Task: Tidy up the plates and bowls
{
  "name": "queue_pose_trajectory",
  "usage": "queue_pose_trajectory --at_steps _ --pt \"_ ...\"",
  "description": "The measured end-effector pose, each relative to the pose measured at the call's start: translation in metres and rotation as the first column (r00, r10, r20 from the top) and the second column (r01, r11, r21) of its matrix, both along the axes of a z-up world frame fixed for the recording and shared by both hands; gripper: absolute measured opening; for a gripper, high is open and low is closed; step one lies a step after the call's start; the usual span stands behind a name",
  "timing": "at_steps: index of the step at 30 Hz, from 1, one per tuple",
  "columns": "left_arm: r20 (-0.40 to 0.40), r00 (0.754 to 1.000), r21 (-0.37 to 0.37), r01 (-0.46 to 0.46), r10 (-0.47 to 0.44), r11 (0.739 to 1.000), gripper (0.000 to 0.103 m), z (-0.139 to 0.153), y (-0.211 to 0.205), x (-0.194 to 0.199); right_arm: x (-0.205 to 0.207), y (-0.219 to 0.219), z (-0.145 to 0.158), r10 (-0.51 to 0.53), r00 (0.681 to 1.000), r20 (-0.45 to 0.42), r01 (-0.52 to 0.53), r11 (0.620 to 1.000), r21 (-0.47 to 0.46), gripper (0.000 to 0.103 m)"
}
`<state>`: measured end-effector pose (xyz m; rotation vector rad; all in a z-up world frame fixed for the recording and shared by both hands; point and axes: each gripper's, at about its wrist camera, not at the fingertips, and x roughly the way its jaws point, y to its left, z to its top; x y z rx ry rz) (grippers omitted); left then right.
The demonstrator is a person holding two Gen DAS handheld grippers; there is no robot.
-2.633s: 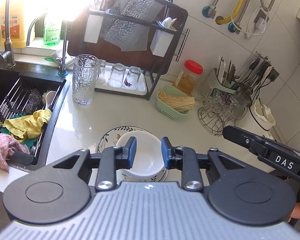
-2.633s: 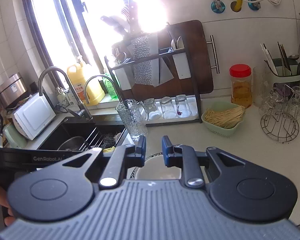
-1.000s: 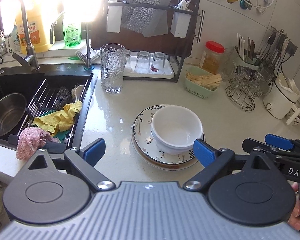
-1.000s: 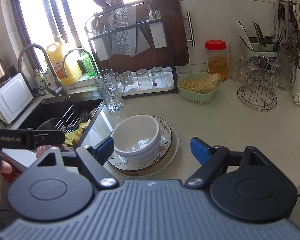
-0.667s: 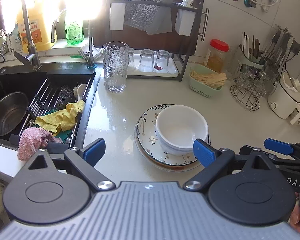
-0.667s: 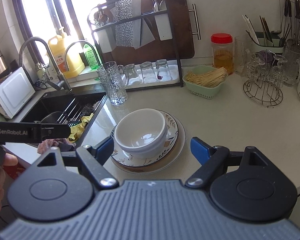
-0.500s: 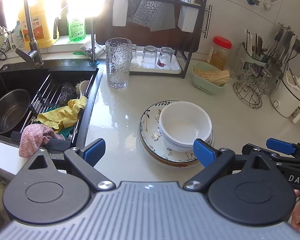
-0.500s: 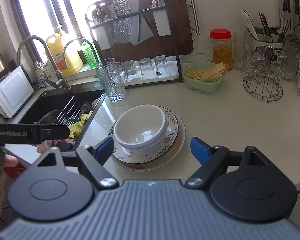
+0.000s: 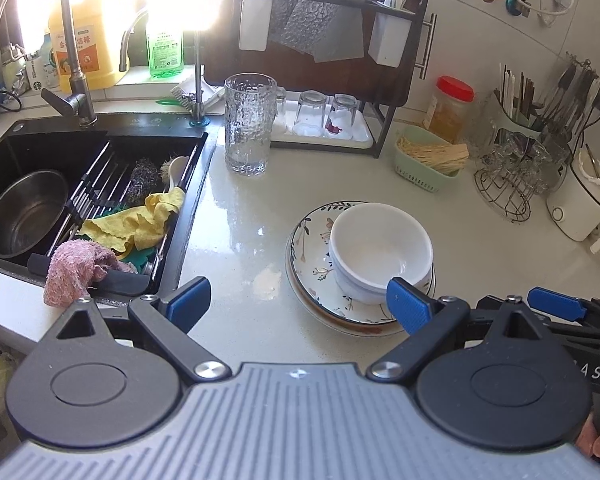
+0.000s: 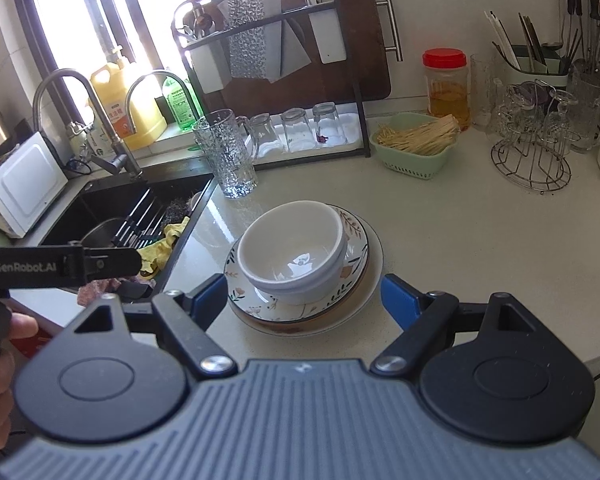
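Note:
A stack of white bowls (image 9: 380, 252) sits on a stack of plates, the top one flower-patterned (image 9: 312, 248), on the pale counter. The same bowls (image 10: 296, 250) and plates (image 10: 356, 240) show in the right wrist view. My left gripper (image 9: 298, 304) is open wide and empty, held above the counter's near edge, left of the stack. My right gripper (image 10: 304, 300) is open wide and empty, just in front of the stack. Its tips also show in the left wrist view (image 9: 556, 306).
A black sink (image 9: 16, 148) with a steel pot (image 9: 24, 212), cloths and a scourer lies left. A glass mug (image 9: 248, 124), a dish rack with glasses (image 9: 324, 120), a green basket (image 9: 428, 160), a red-lidded jar (image 9: 450, 108) and a wire glass stand (image 9: 516, 176) line the back.
Both grippers opened wide from shut and drew back from the stack. In the last half second the views shifted only slightly.

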<state>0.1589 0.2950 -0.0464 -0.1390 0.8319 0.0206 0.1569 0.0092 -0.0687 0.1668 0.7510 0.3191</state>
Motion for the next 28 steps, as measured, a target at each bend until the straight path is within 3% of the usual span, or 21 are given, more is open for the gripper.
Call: queue_pose_trajectory --at_steps 9,28 --pt "-0.049 0.999 -0.005 -0.015 0.014 1.000 0.097 -0.011 0.007 0.002 -0.003 -0.004 -0.004 -0.025 0.999 -0.034 0.023 0.999 -0.044 0.085" --pt "-0.024 0.999 0.004 0.041 -0.041 0.999 0.097 -0.013 0.022 0.007 -0.007 0.012 -0.001 -0.060 0.998 0.006 0.060 0.996 -0.060 0.085"
